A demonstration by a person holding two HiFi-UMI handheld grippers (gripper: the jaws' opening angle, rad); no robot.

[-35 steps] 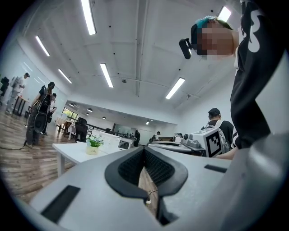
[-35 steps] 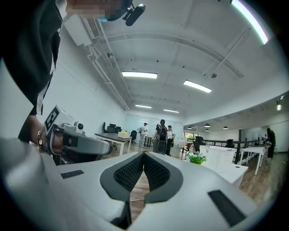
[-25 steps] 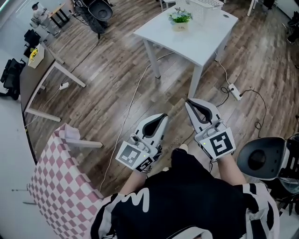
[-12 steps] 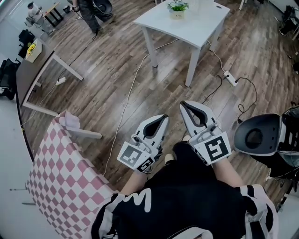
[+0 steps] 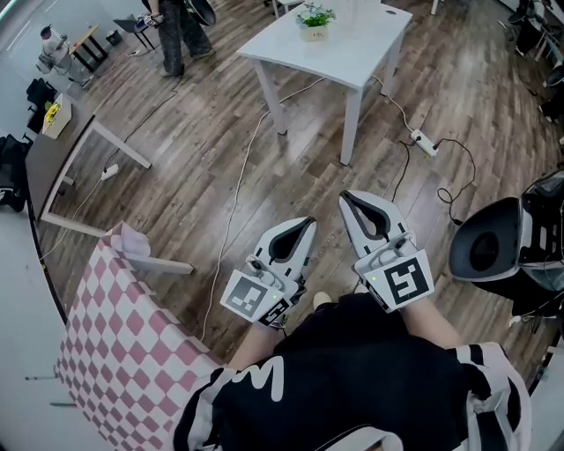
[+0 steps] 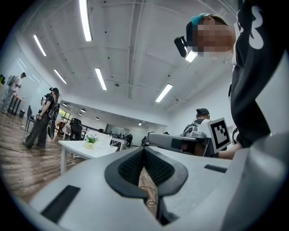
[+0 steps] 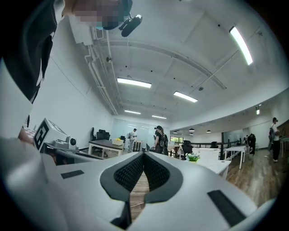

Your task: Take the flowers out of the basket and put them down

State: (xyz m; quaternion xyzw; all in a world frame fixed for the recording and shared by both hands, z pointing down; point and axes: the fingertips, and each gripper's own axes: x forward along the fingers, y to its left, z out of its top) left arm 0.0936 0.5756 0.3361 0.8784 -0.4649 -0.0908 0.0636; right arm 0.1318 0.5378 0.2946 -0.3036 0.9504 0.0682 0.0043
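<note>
A small pot of green flowers stands on a white table far ahead, at the top of the head view. The basket is cut off by the frame's top edge. Both grippers are held low near my body, well short of the table. My left gripper is shut with nothing in it, and so is my right gripper. In the left gripper view the flowers sit small on the table, beyond the closed left gripper. The right gripper view shows the flowers to the right of the closed right gripper.
A person stands at the upper left. A pink checkered cloth covers something at my left. A black office chair is at the right. A power strip and cables lie on the wood floor by the table.
The table and flowers have slid up and left in the head view and look smaller. A standing person has come into view at upper left. Both grippers stay shut by my body.
</note>
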